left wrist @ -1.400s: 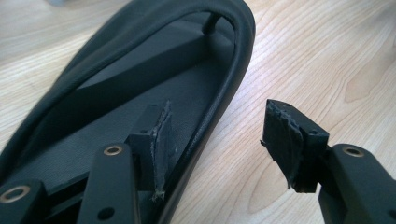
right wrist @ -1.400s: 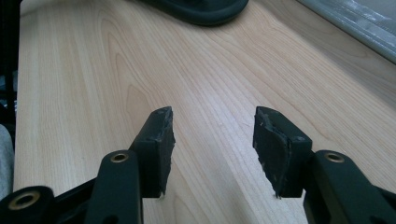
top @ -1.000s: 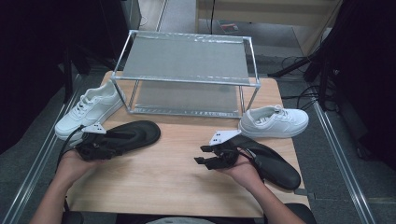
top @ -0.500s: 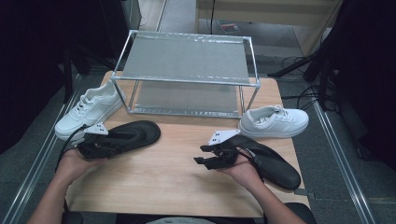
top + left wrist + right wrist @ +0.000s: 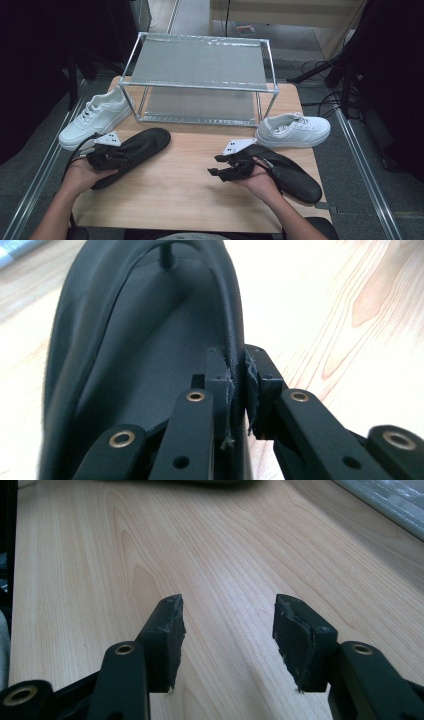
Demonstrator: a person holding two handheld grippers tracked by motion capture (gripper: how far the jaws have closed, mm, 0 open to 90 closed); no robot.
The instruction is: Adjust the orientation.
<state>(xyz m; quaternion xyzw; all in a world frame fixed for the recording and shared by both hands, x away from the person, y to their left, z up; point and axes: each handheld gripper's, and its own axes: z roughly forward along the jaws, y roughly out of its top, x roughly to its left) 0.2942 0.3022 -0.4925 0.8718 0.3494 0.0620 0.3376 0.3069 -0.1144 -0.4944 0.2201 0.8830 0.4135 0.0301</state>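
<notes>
Grip secured: left gripper [image 5: 235, 390], jaws just closed, pinches the black sandal's [image 5: 137, 150] strap near the table's [image 5: 190, 185] left edge; right gripper [image 5: 227, 640] gapes empty, shelving remains.

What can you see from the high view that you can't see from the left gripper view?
The high view takes in the metal rack, two white sneakers, a second black flip-flop and the right hand-held gripper, jaws apart and empty. The left gripper view gives the close-up: the left hand-held gripper has just been closing, and its pads now pinch the strap of the left black flip-flop. Both views share that flip-flop, the left hand-held gripper and the wooden table.
</notes>
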